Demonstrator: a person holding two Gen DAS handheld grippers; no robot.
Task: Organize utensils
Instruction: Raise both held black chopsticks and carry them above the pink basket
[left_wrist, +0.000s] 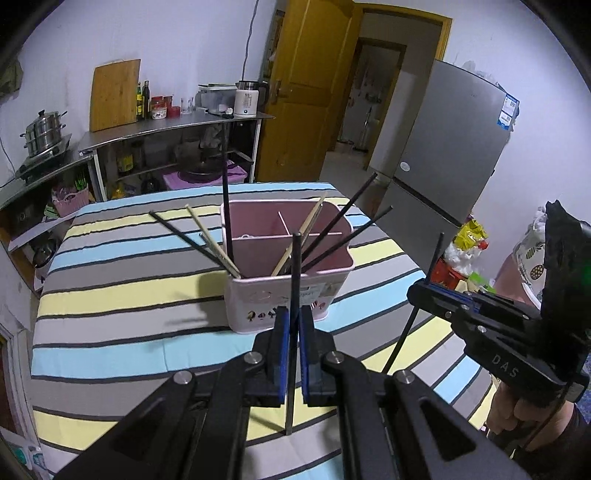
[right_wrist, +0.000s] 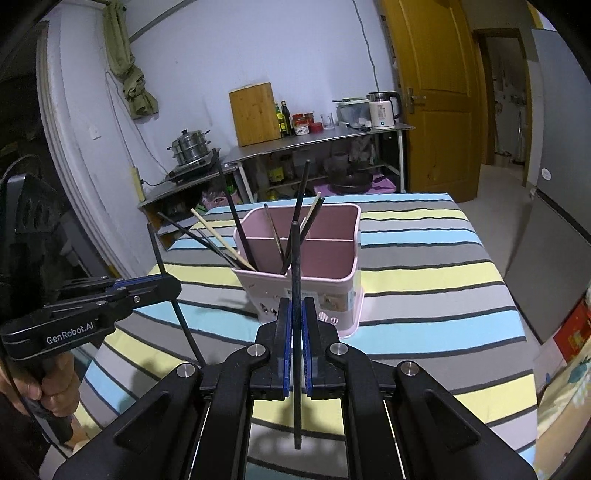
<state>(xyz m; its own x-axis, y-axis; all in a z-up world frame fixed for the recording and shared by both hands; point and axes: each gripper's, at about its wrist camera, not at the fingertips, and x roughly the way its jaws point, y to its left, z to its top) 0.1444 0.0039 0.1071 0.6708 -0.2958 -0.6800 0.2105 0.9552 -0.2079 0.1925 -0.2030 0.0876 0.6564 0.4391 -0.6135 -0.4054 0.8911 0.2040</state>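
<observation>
While each gripper pinches one thin black chopstick upright, both sticks sit just in front of the pink rectangular plastic utensil caddy (left_wrist: 288, 291), not yet inside it. Left gripper (left_wrist: 291, 350): jaws pressed onto the left black chopstick (left_wrist: 295, 273) near its lower third, tip hanging below the pads. Right gripper (right_wrist: 296, 347): jaws likewise clamped on the right black chopstick (right_wrist: 295, 258), gripped near its middle, most of the upper half free above.

Handling judgement: sticks look light, stiff and smooth, likely to pivot or slip in a two-point pinch. A hold nearer mid-length should limit swing.

Caddy has internal dividers. Compartments nearest the grippers hold several black chopsticks (left_wrist: 341, 236) and pale wooden chopsticks (left_wrist: 212, 240), leaning outward in different directions over the rim. Rear compartments appear mostly unoccupied, though the floor is hidden.

Caddy stands on the bench, covered by a striped blue, yellow and grey cloth (left_wrist: 129, 266).
</observation>
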